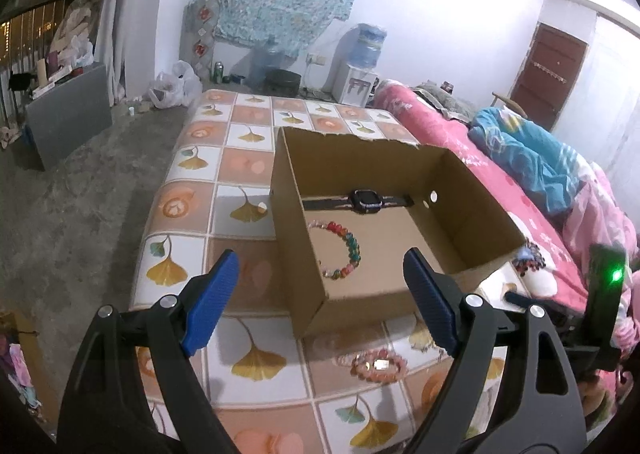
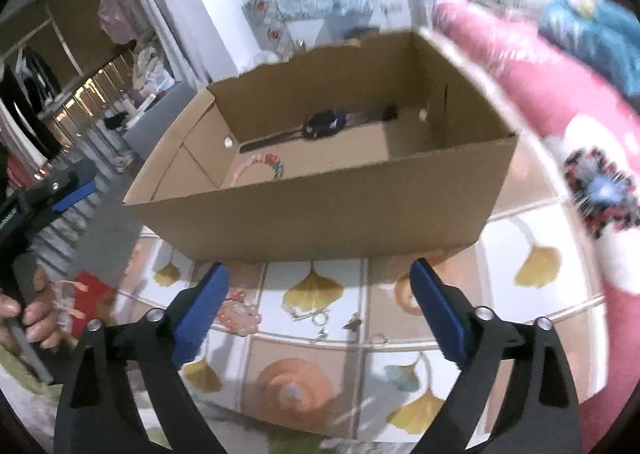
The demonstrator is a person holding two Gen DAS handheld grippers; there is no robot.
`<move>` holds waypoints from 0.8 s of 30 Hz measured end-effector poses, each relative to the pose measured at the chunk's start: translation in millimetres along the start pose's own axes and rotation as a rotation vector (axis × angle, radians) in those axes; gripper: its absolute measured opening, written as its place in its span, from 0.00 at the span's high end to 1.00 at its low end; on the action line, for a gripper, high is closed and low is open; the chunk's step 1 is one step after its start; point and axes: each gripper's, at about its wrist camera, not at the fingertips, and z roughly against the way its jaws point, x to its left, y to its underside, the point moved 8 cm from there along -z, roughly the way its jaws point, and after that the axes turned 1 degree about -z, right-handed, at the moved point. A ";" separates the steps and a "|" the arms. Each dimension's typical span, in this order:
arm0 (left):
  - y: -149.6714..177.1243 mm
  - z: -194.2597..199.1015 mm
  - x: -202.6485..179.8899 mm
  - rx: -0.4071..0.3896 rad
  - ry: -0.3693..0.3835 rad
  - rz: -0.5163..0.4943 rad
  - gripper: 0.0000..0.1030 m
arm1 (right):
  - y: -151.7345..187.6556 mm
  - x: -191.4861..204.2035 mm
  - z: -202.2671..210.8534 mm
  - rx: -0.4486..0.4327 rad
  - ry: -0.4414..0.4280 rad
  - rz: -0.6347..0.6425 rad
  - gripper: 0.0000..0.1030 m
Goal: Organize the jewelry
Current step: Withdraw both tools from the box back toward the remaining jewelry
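Observation:
An open cardboard box (image 1: 472,238) (image 2: 320,210) stands on a tiled-pattern tabletop (image 1: 240,166). Inside it lie a dark wristwatch (image 1: 362,201) (image 2: 322,124) along the far wall and a multicoloured bead bracelet (image 1: 344,250) (image 2: 274,164). A pink bead bracelet (image 1: 374,364) (image 2: 240,310) lies on the table in front of the box, with small silver pieces (image 2: 316,320) beside it. My left gripper (image 1: 320,278) is open and empty above the box's near corner. My right gripper (image 2: 320,286) is open and empty above the table, just short of the box's front wall.
A bed with pink bedding (image 1: 460,142) and a blue blanket (image 1: 532,158) runs along the table's right side. Beyond the far table edge stand a water dispenser (image 1: 366,62) and plastic bags (image 1: 176,86). A hand (image 2: 28,314) holding the other gripper shows at left.

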 end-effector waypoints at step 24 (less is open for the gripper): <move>102.8 -20.6 -60.7 0.200 0.080 -0.159 0.21 | 14.2 -0.5 57.8 -0.277 0.140 0.143 0.06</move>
